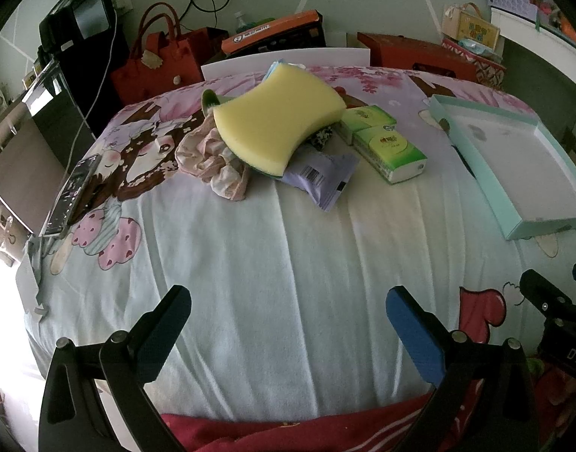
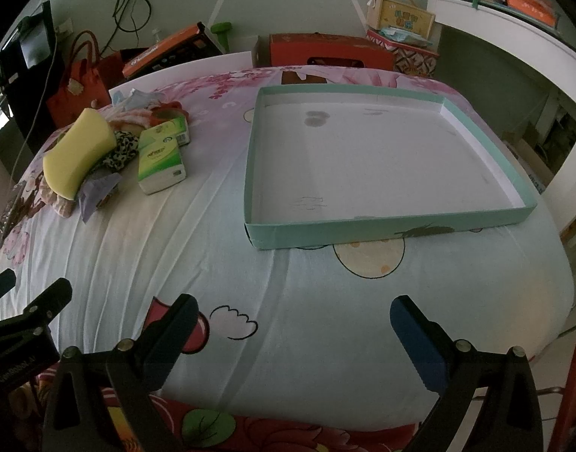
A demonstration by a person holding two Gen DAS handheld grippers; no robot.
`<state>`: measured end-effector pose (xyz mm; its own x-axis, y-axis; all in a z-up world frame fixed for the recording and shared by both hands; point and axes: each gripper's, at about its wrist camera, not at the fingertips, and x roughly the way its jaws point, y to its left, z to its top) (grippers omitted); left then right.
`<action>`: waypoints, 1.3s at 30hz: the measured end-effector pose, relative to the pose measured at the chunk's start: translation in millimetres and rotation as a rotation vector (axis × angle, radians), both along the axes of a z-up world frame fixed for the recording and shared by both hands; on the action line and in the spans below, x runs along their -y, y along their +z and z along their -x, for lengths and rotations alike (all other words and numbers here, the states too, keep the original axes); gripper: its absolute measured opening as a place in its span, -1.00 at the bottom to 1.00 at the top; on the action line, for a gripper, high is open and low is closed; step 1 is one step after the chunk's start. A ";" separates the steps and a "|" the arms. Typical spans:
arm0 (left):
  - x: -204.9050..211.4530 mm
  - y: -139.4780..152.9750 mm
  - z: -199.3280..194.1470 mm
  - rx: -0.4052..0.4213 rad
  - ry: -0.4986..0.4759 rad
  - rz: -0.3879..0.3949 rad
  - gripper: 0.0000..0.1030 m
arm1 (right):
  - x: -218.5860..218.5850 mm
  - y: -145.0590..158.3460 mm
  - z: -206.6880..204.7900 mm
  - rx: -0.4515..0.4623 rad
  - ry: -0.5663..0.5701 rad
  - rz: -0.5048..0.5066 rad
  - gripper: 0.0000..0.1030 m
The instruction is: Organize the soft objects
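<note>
Yellow sponge (image 1: 278, 126) atop heap, tissue packs (image 1: 386, 143) beside

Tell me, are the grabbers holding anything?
No. The left gripper and right gripper are both open and empty above the patterned bedsheet, short of the yellow foam sponge.

shallow teal box (image 2: 386, 231), sponge (image 2: 79, 150), open tongs (image 2: 293, 314)

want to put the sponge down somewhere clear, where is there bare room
The tray is bare inside. The sheet between the tissue packs and the tray's left wall is free, as is the wide strip ahead of both open grippers. Crowded: the pile around the sponge.
</note>
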<state>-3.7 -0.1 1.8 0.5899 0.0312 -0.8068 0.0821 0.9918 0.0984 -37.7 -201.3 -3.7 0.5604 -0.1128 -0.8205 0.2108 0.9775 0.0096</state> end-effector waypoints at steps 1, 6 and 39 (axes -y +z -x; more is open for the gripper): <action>0.0 0.0 0.0 0.000 0.000 0.000 1.00 | -0.4 0.0 0.0 0.000 0.000 0.001 1.00; -0.4 -0.2 0.3 0.000 0.000 0.000 1.00 | -0.5 0.0 0.0 0.000 -0.001 0.001 1.00; -27.1 54.8 -14.6 0.075 0.011 0.161 1.00 | -11.1 39.7 -8.3 0.090 0.073 0.023 1.00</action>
<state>10.9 27.0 56.6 0.6487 -0.0888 -0.7559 0.0701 0.9959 -0.0569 -29.3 -190.2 36.0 0.6393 -0.0869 -0.7641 0.1381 0.9904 0.0030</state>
